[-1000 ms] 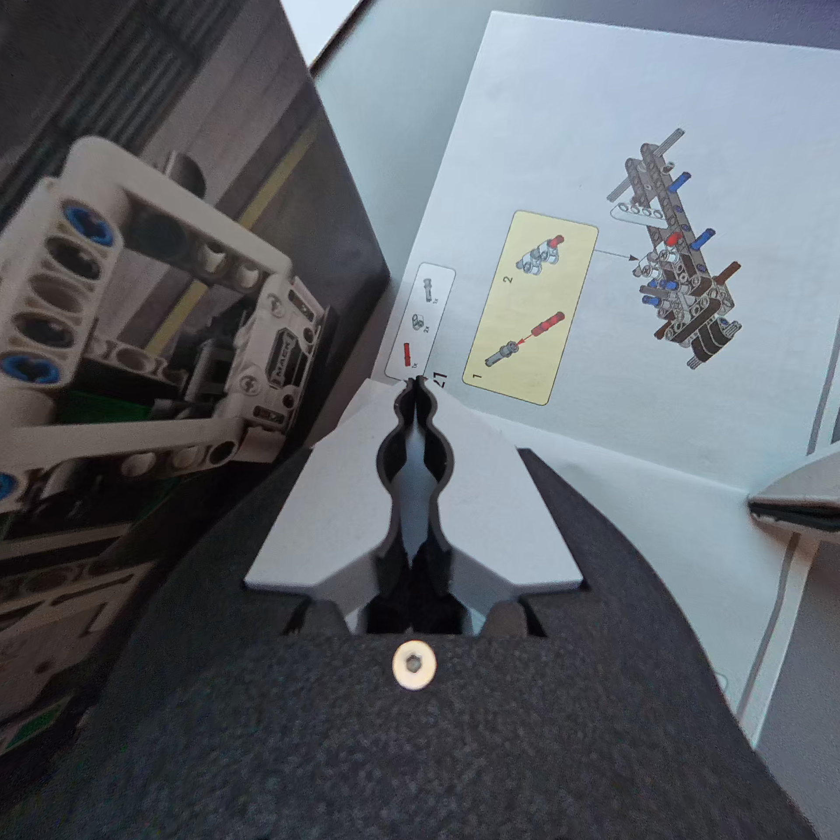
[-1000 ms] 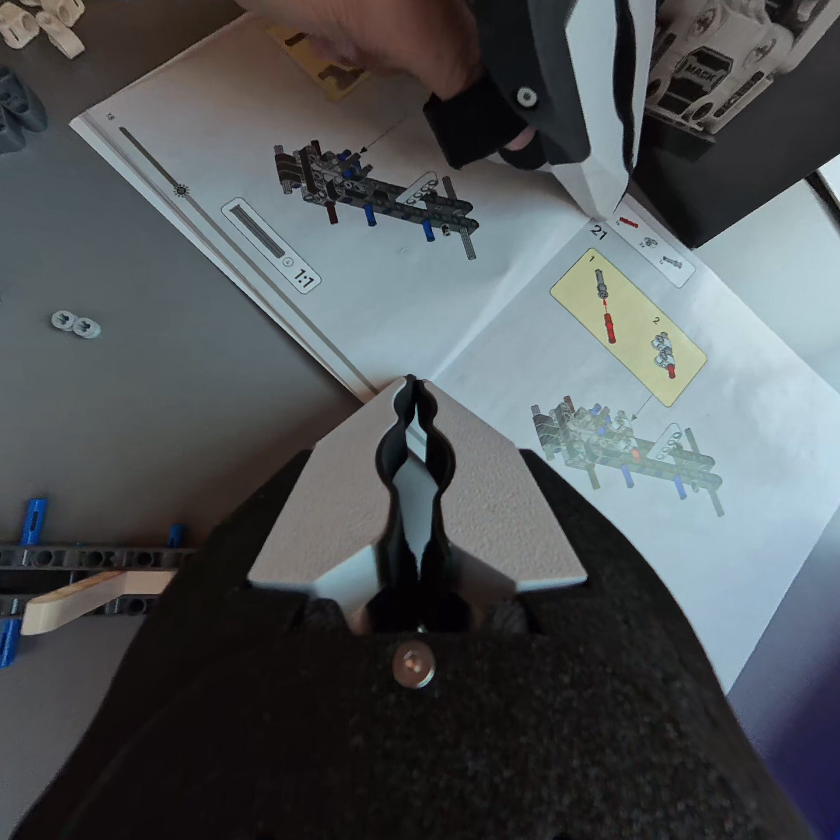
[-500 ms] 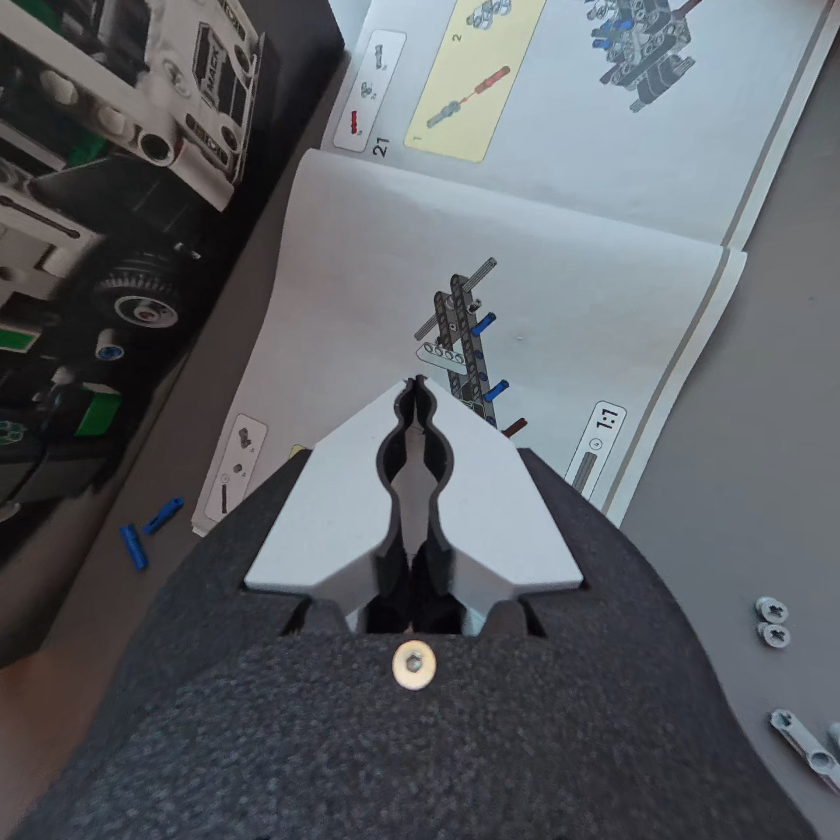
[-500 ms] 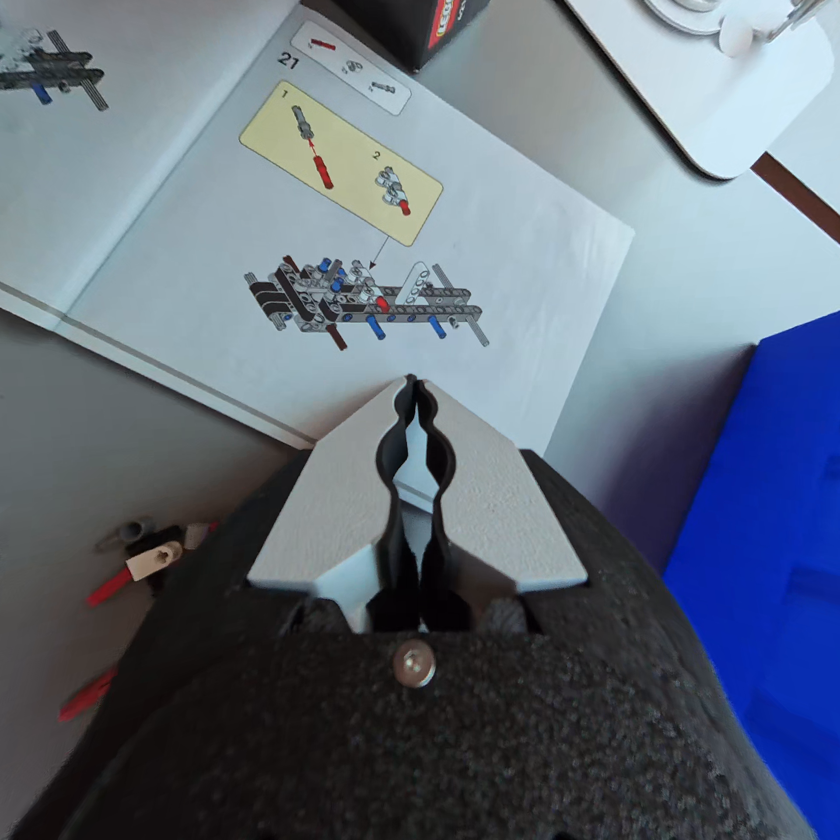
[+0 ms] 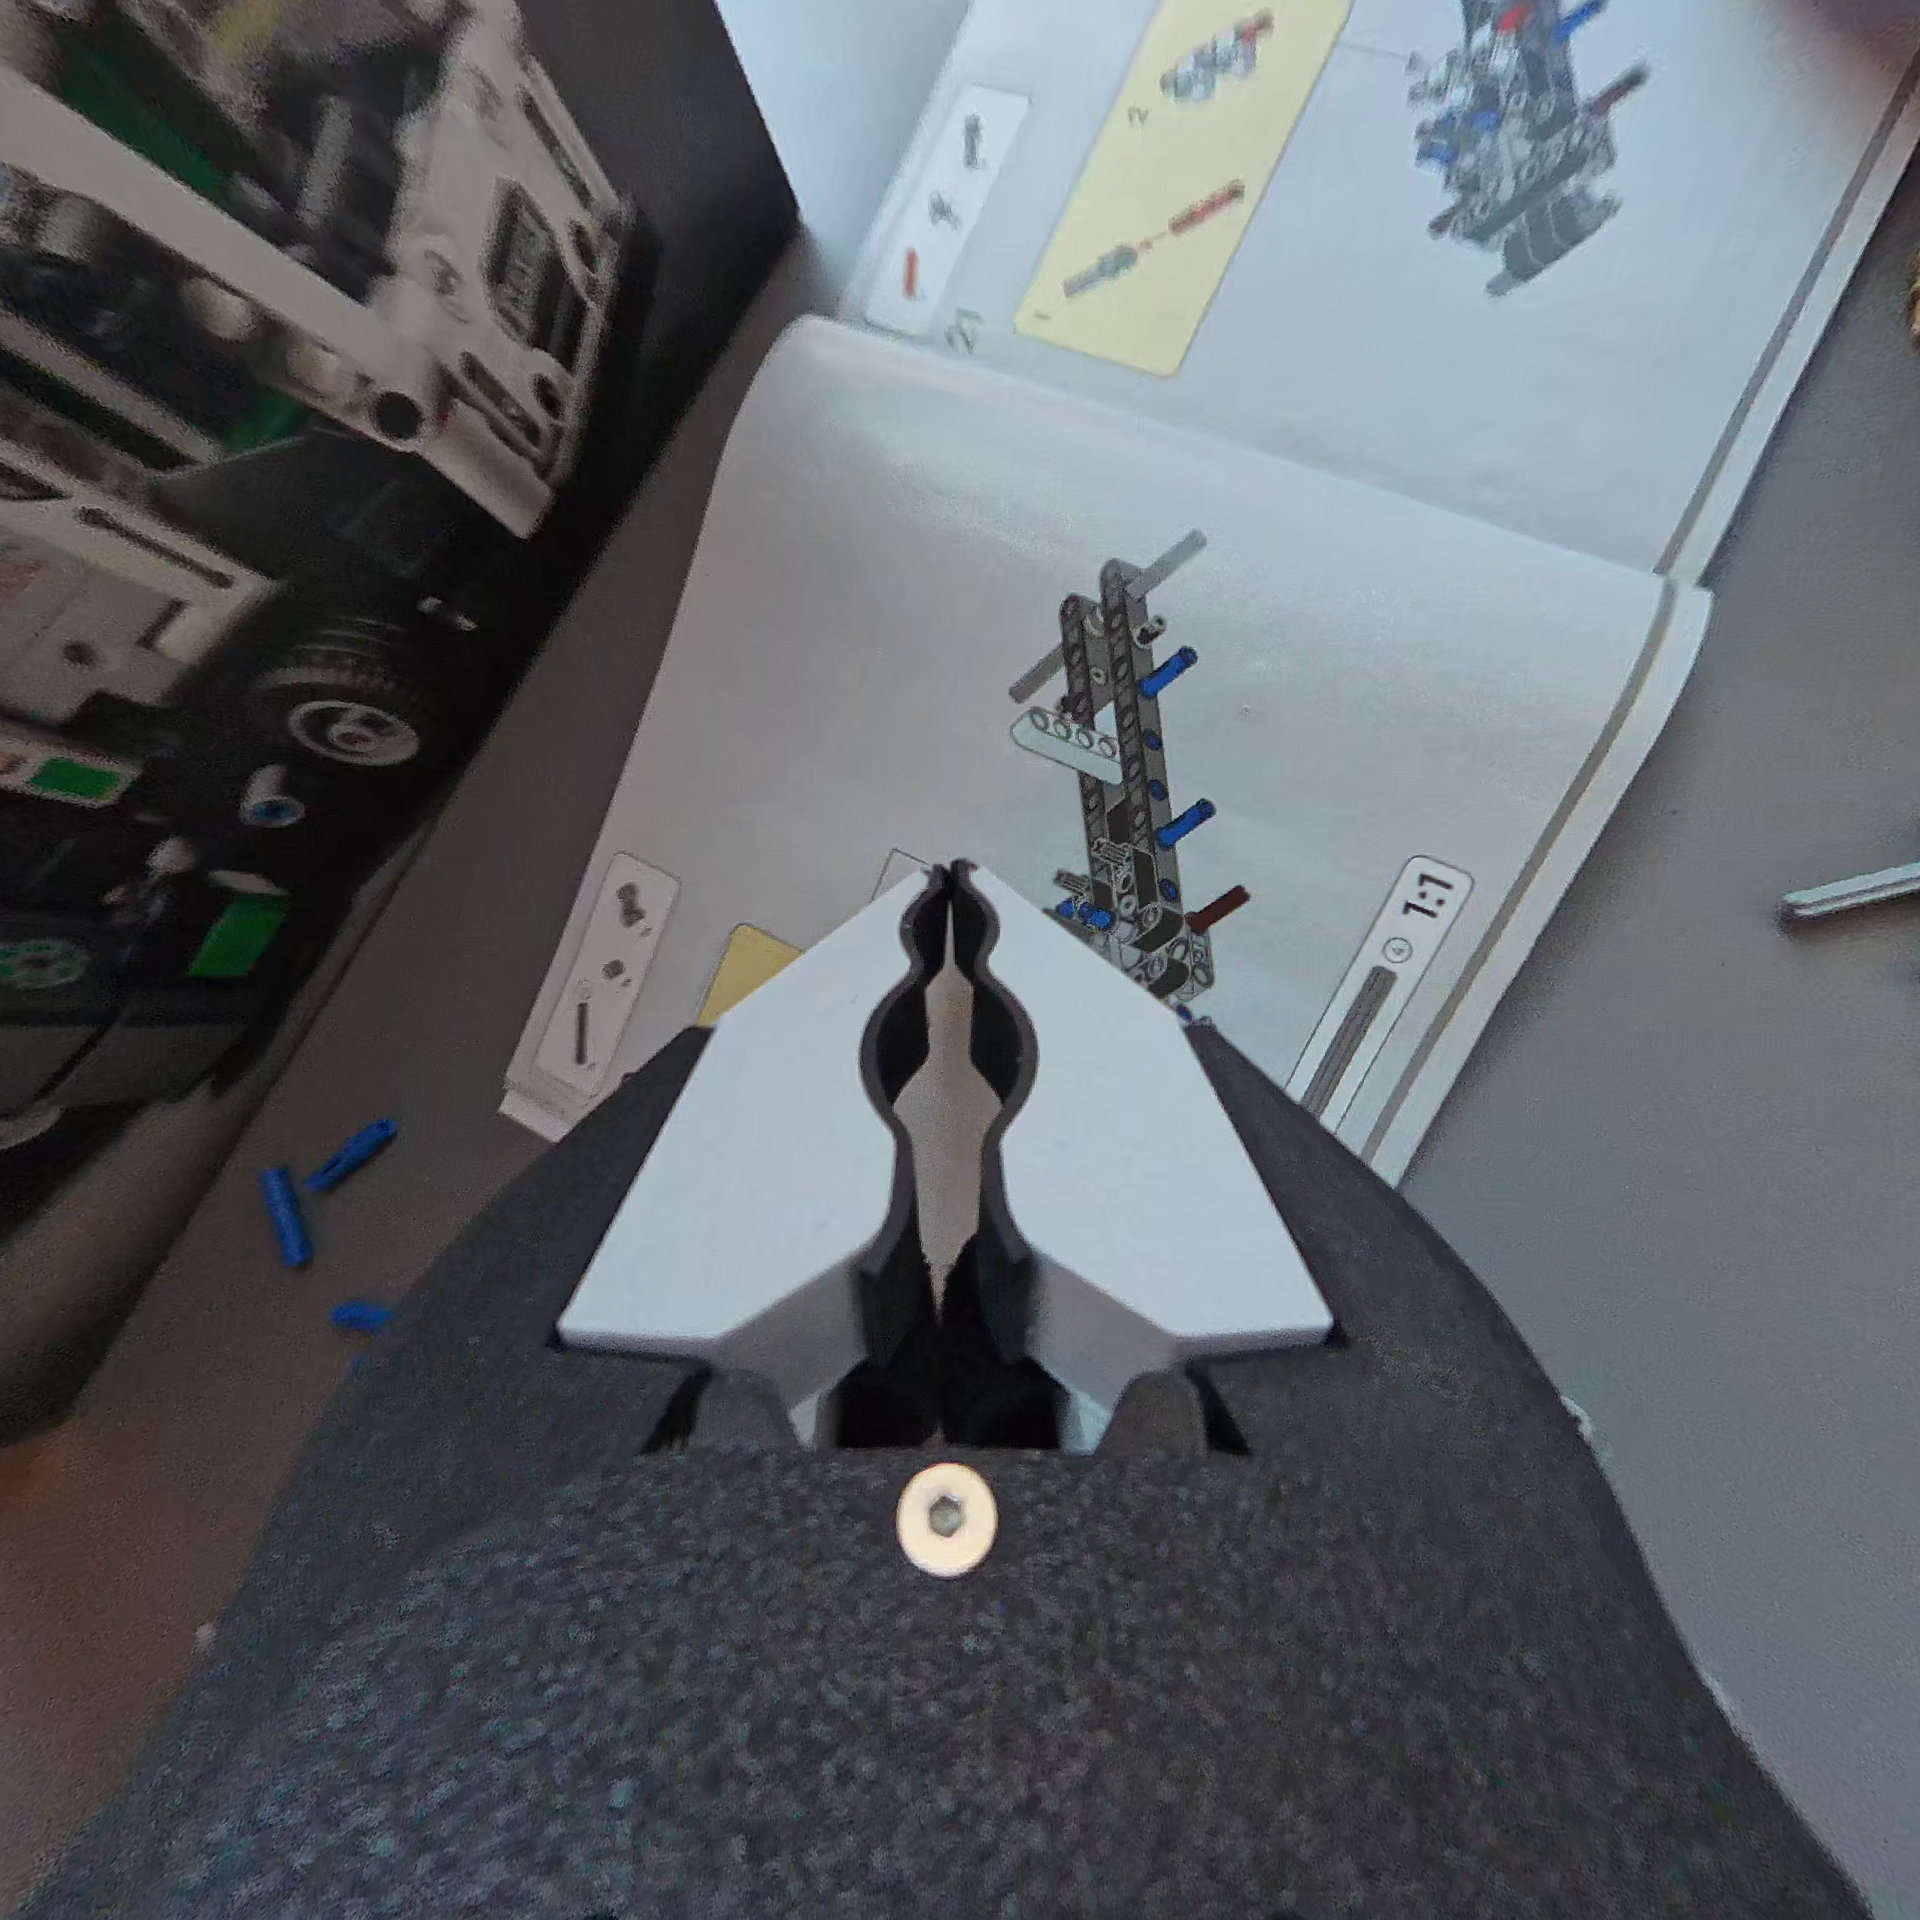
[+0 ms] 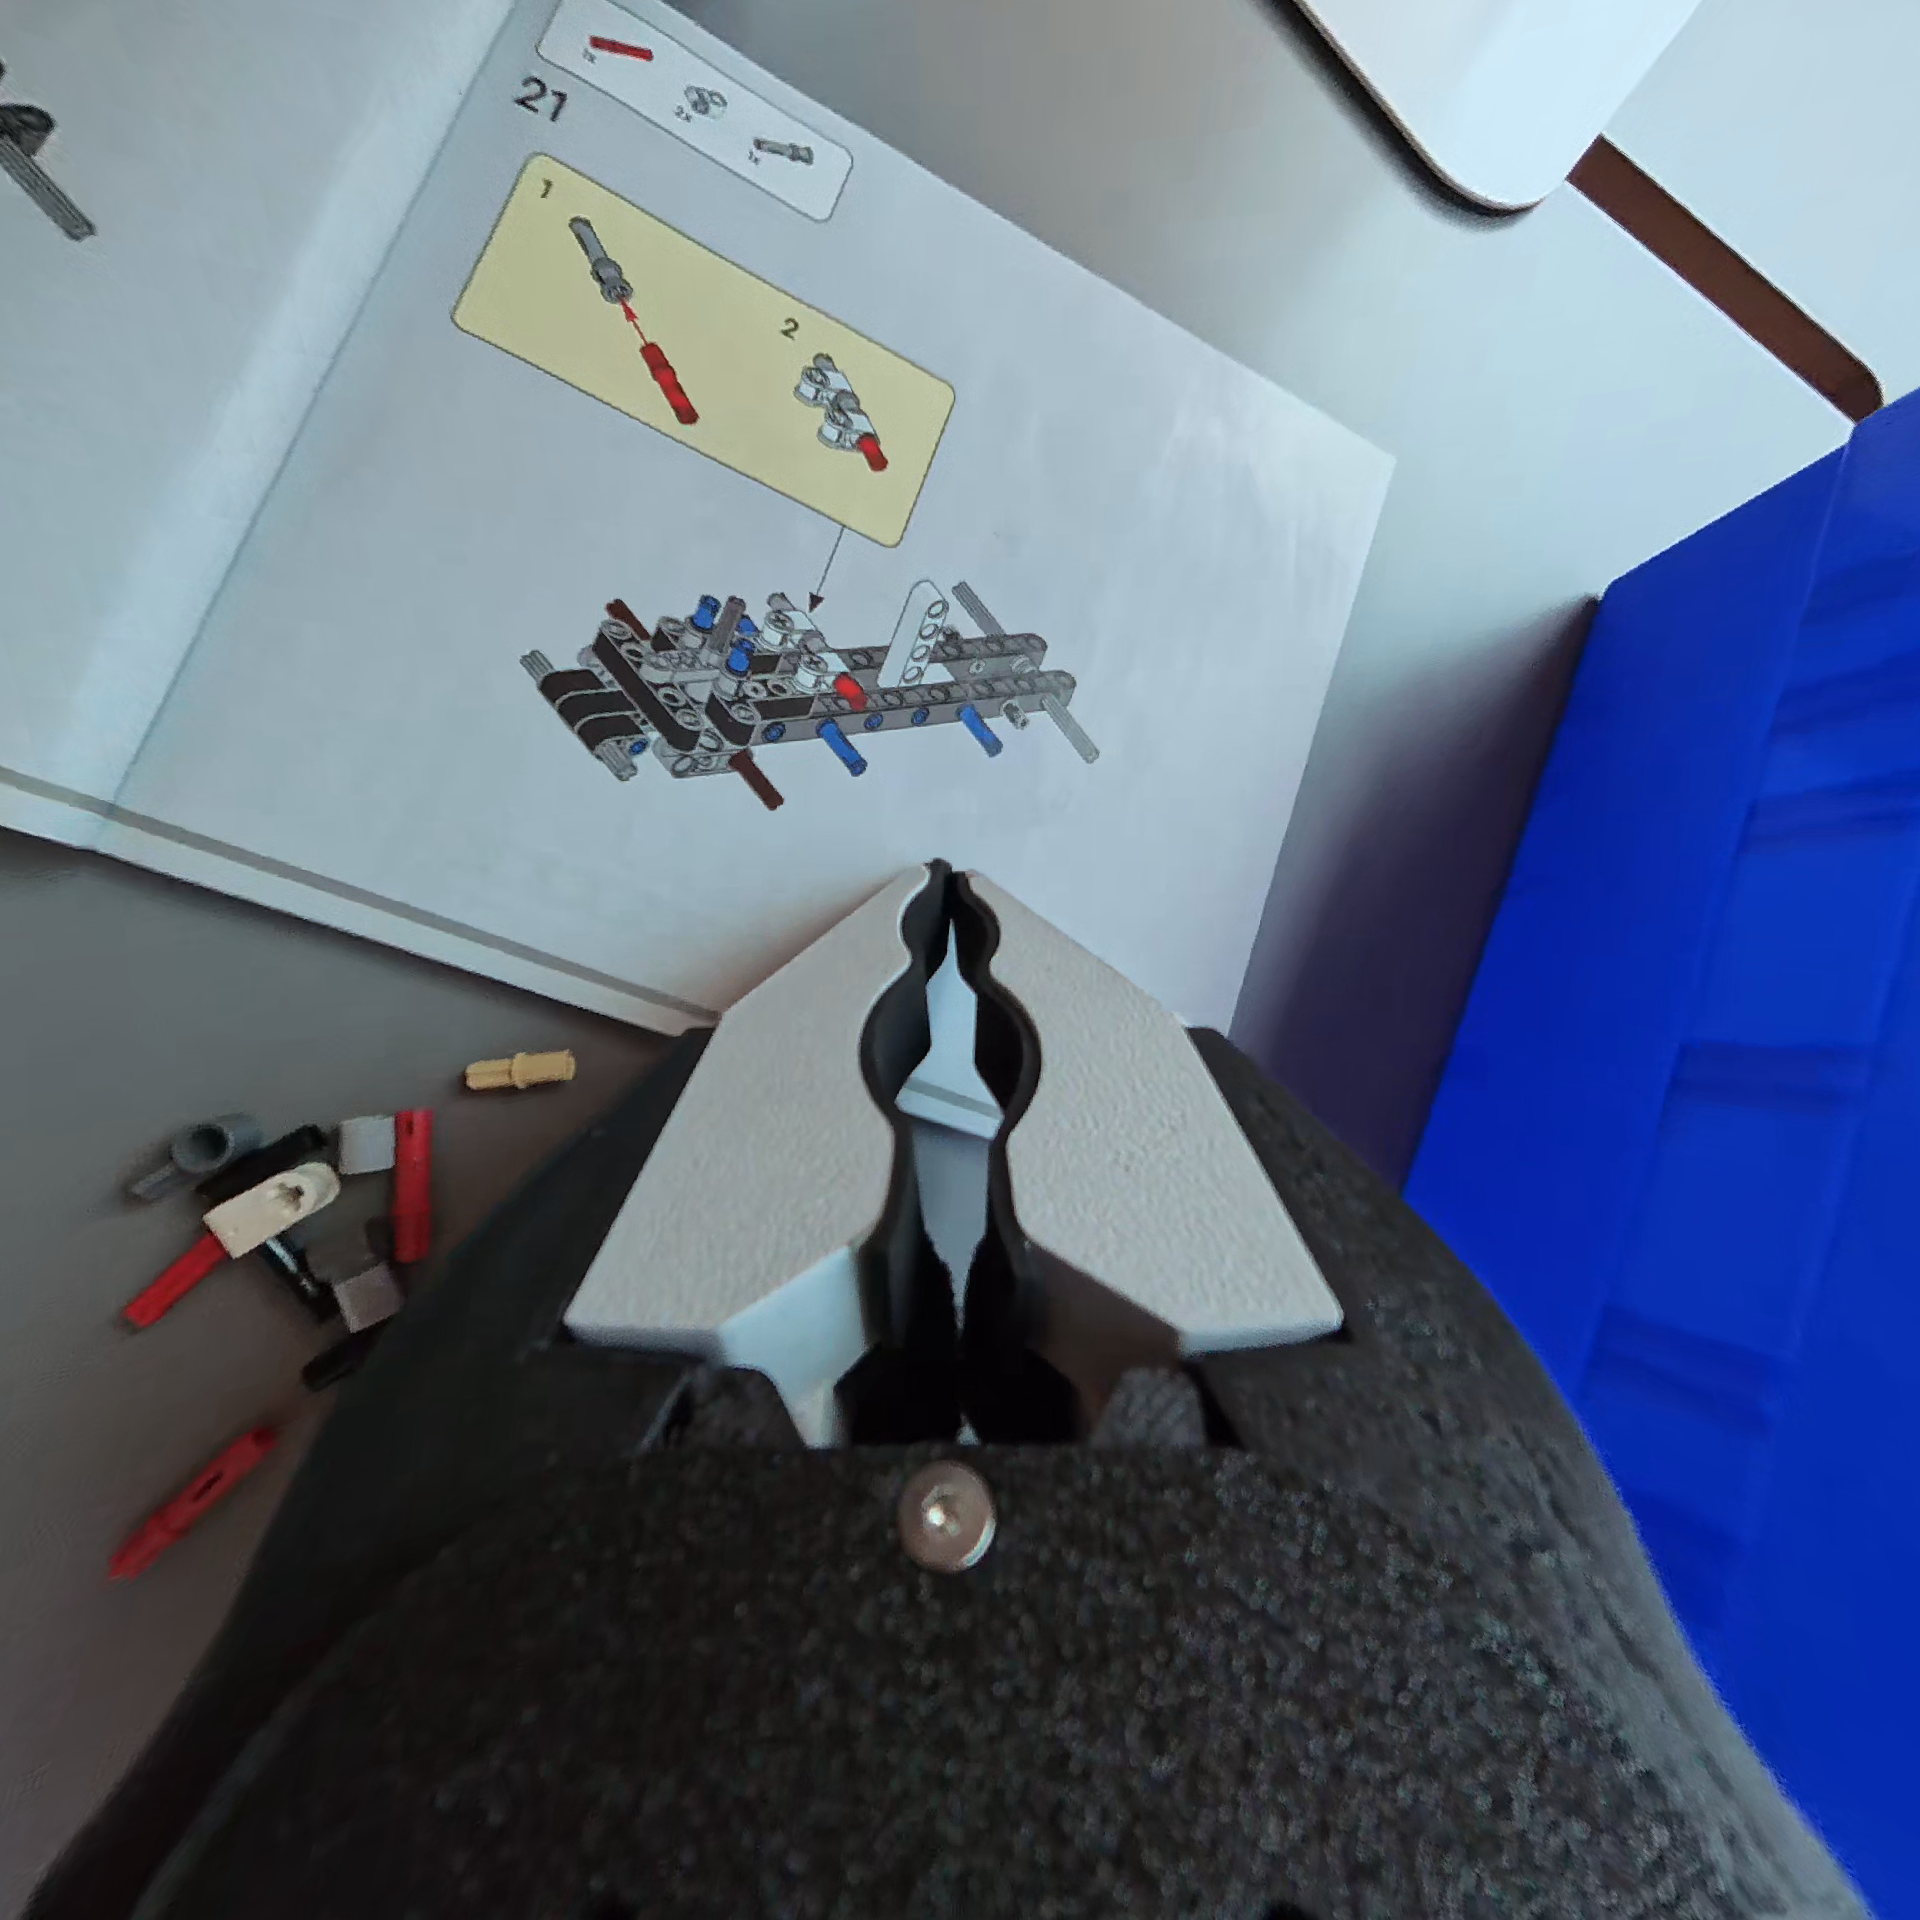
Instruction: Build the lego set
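Both grippers, left (image 5: pixel 951 868) and right (image 6: pixel 940 868), jaws together and empty over the instruction booklet (image 6: pixel 1091 499): risk is nudging the loose red axles (image 6: pixel 412 1184) off the bench (image 6: pixel 260 1018) when reaching.

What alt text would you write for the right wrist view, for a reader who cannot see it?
The right gripper, shut and empty, hovers over the near edge of an open instruction booklet on a grey table. Left of it lies a small pile of loose pieces: red axles, a tan pin, grey and black parts. A blue surface fills the right side.
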### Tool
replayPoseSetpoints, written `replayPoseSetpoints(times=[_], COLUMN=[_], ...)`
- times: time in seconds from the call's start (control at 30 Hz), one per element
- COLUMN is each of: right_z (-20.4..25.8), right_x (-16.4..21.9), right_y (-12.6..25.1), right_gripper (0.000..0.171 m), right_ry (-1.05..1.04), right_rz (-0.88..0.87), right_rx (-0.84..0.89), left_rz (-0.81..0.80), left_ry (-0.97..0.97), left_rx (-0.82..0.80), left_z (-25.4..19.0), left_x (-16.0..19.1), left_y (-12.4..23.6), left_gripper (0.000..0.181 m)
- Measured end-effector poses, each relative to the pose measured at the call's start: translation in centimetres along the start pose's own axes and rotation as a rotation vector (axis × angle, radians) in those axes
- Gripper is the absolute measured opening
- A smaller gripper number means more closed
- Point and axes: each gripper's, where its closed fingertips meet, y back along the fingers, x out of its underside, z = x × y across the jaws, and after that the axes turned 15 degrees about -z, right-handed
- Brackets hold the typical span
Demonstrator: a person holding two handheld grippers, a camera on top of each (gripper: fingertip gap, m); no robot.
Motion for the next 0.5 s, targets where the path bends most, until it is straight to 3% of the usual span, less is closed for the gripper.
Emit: replayPoseSetpoints(times=[0.03,0.13,0.27,0.37,0.5], right_z=[0.4,0.8,6.0,8.8,10.6], right_x=[-0.5,-3.2,-3.5,-2.4,-1.7], right_y=[0.7,5.6,13.1,16.5,17.1], right_gripper=[0.000,0.002,0.007,0.014,0.026], right_ry=[0.000,-0.026,-0.278,-0.452,-0.537], right_rz=[-0.050,-0.343,-0.564,-0.655,-0.683], right_rx=[-0.019,0.005,-0.206,-0.324,-0.433], left_rz=[-0.084,-0.255,-0.348,-0.363,-0.403], left_ry=[0.013,0.134,0.434,0.519,0.595], left_rx=[-0.029,-0.026,0.094,0.046,-0.102], left_z=[0.4,-0.9,-8.6,-13.3,-14.8], left_x=[-1.2,-3.0,0.1,3.6,5.3], left_y=[1.4,8.1,16.1,18.9,19.9], left_gripper=[0.000,0.004,0.017,0.019,0.024])
